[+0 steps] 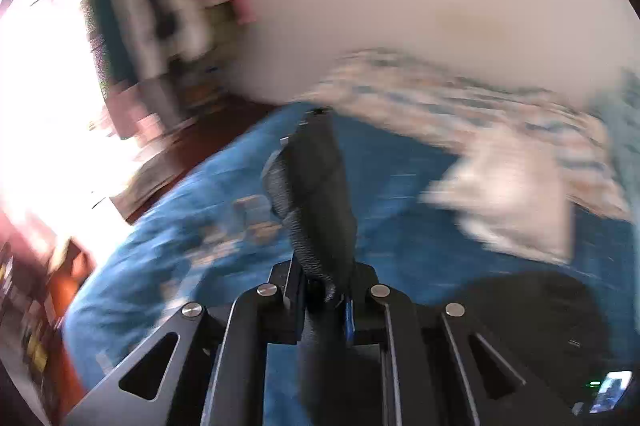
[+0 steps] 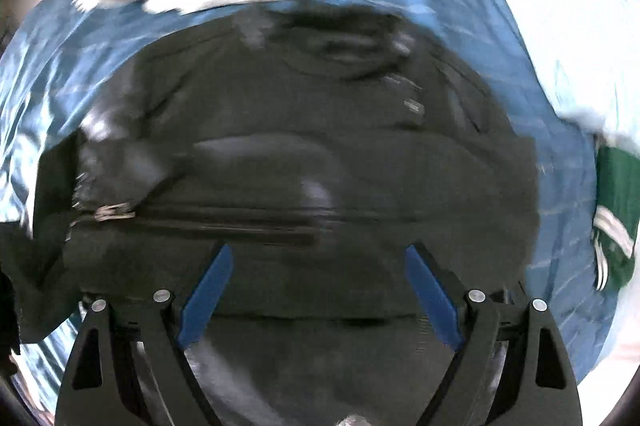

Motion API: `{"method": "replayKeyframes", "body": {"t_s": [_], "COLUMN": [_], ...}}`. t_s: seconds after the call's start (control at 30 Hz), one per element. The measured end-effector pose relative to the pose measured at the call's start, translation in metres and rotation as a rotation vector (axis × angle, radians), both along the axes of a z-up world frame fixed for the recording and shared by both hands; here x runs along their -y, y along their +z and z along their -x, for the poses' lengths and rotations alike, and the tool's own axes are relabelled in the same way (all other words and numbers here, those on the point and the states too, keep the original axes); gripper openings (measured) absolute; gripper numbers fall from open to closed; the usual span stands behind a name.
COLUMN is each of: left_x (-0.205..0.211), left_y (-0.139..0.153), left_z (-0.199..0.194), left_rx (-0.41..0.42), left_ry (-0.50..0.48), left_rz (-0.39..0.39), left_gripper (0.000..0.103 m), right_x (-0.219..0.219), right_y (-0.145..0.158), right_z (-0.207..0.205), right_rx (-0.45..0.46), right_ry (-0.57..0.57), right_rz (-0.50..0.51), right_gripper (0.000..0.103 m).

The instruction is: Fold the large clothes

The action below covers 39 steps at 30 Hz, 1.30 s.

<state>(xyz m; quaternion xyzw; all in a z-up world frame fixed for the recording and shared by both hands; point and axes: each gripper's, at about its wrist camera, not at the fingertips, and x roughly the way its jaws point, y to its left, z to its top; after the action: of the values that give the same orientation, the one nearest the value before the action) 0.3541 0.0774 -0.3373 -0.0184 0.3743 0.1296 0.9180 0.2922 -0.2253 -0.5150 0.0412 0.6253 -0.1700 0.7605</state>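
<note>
A large black sweatshirt [image 2: 320,146] lies spread on a blue bedsheet [image 2: 500,38], neck hole at the far side. My right gripper [image 2: 318,250] is open and empty, blue pads wide apart, hovering over the garment's near part. My left gripper [image 1: 318,154] is shut on a strip of the black garment [image 1: 316,194], which runs up between the fingers, lifted above the bedsheet [image 1: 200,194]. More of the black cloth [image 1: 532,302] lies at the lower right of the left wrist view. Both views are motion-blurred.
A patterned blanket [image 1: 460,98] and a pale folded cloth [image 1: 512,198] lie at the bed's far side. A green garment with white stripes [image 2: 616,210] sits at the right. Furniture and a bright window [image 1: 40,86] are to the left of the bed.
</note>
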Motion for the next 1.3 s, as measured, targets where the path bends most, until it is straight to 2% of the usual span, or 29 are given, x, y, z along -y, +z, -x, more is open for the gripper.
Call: {"method": "replayKeyframes", "body": {"t_s": [0.07, 0.1, 0.2, 0.3, 0.33, 0.43, 0.5, 0.53, 0.57, 0.6, 0.63, 0.73, 0.87, 0.9, 0.97, 1.03, 1.1, 1.17, 1.2, 1.27, 1.3], "left_x": [0.048, 0.092, 0.185, 0.257, 0.291, 0.337, 0.355, 0.363, 0.365, 0.365, 0.365, 0.352, 0.288, 0.269, 0.213, 0.17, 0.117, 0.083, 0.068, 0.056, 0.051], "left_y": [-0.007, -0.014, -0.045, -0.081, -0.099, -0.136, -0.16, -0.165, -0.166, -0.166, -0.165, -0.151, -0.124, -0.121, -0.124, -0.14, -0.168, -0.189, -0.202, -0.219, -0.224], "left_z": [-0.014, -0.023, -0.035, -0.031, -0.029, -0.021, -0.014, -0.011, -0.008, -0.011, -0.012, -0.006, 0.004, 0.008, 0.012, 0.011, 0.017, 0.025, 0.031, 0.034, 0.037], "left_rx": [-0.004, -0.029, -0.114, -0.208, -0.265, -0.38, -0.464, -0.488, -0.5, -0.503, -0.502, -0.484, -0.461, -0.455, -0.452, -0.478, -0.55, -0.593, -0.618, -0.657, -0.67], "left_ry": [-0.114, -0.206, -0.375, -0.492, -0.542, -0.6, -0.601, -0.605, -0.607, -0.606, -0.608, -0.613, -0.501, -0.462, -0.34, -0.253, -0.149, -0.099, -0.081, -0.065, -0.056], "left_rz": [0.036, 0.067, 0.149, 0.195, 0.194, 0.19, 0.159, 0.168, 0.191, 0.209, 0.234, 0.269, 0.245, 0.223, 0.125, 0.051, -0.03, -0.05, -0.071, -0.105, -0.115], "left_gripper": [0.01, 0.01, 0.01, 0.01, 0.01, 0.012, 0.019, 0.026, 0.053, 0.087, 0.095, 0.096, 0.096, 0.096, 0.096, 0.096, 0.096, 0.096, 0.096, 0.096, 0.096], "right_x": [0.036, 0.053, 0.109, 0.158, 0.178, 0.219, 0.239, 0.252, 0.259, 0.266, 0.273, 0.299, 0.313, 0.314, 0.311, 0.299, 0.283, 0.255, 0.244, 0.235, 0.238], "right_y": [0.002, 0.003, 0.005, 0.003, 0.001, -0.003, -0.003, -0.004, -0.005, -0.005, -0.004, -0.001, 0.01, 0.013, 0.016, 0.015, 0.007, -0.015, -0.033, -0.055, -0.059], "right_z": [0.011, 0.018, 0.043, 0.067, 0.077, 0.104, 0.115, 0.123, 0.126, 0.13, 0.134, 0.14, 0.138, 0.133, 0.118, 0.093, 0.071, 0.048, 0.036, 0.027, 0.028], "right_rx": [-0.006, -0.01, -0.023, -0.041, -0.049, -0.07, -0.074, -0.076, -0.077, -0.077, -0.074, -0.056, -0.002, 0.023, 0.055, 0.08, 0.092, 0.025, -0.049, -0.137, -0.134], "right_ry": [-0.054, -0.072, -0.131, -0.188, -0.215, -0.264, -0.285, -0.301, -0.312, -0.326, -0.34, -0.388, -0.435, -0.429, -0.399, -0.327, -0.247, -0.143, -0.086, -0.052, -0.078], "right_rz": [0.0, 0.02, 0.062, 0.078, 0.08, 0.077, 0.071, 0.055, 0.042, 0.027, 0.007, -0.104, -0.273, -0.332, -0.425, -0.506, -0.55, -0.515, -0.448, -0.35, -0.352], "right_gripper": [0.089, 0.089, 0.089, 0.089, 0.089, 0.089, 0.089, 0.089, 0.089, 0.089, 0.089, 0.089, 0.089, 0.089, 0.089, 0.089, 0.089, 0.089, 0.089, 0.089, 0.089]}}
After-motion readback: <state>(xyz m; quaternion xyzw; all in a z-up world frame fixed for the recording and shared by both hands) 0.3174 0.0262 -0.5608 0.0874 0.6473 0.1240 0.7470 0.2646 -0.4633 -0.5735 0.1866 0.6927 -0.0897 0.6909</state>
